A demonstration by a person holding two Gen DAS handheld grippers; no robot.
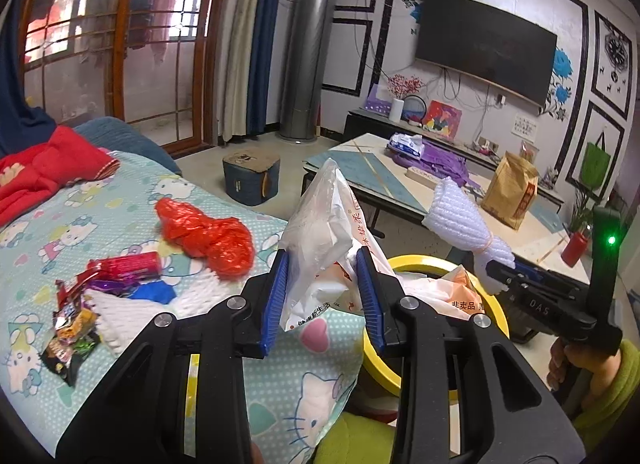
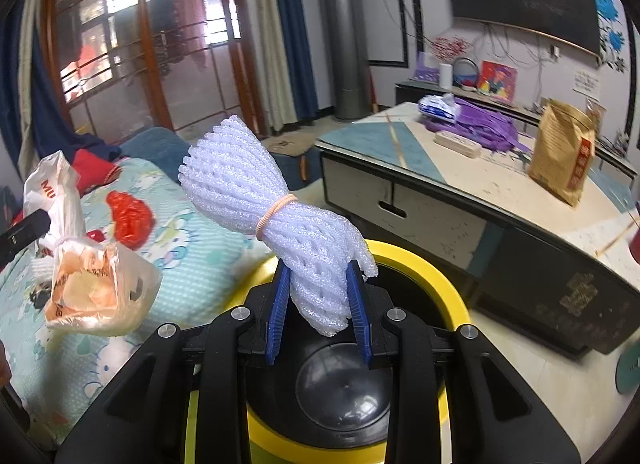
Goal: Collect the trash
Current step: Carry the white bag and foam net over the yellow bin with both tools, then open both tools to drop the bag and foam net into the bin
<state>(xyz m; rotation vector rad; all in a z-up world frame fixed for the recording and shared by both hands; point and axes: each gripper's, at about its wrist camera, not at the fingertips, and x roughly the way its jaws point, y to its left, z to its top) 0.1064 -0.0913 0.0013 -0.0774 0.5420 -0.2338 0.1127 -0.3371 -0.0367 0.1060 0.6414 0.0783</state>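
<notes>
You had the left hand-held gripper [image 1: 326, 296] clamped on the white plastic bag [image 1: 320, 232] and the right hand-held gripper [image 2: 318, 314] pinching the foam netting bundle [image 2: 276, 216], both over the yellow bin's [image 2: 432, 276] rim at six o'clock, where a loose grip risked dropping either onto the bed [image 1: 132, 200].

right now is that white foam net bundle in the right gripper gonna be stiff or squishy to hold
Probably squishy: the foam net bundle narrows where the right gripper clamps it. Likely very light, since its free end stands up without drooping. The rubber band around its waist should keep it from unrolling.
</notes>
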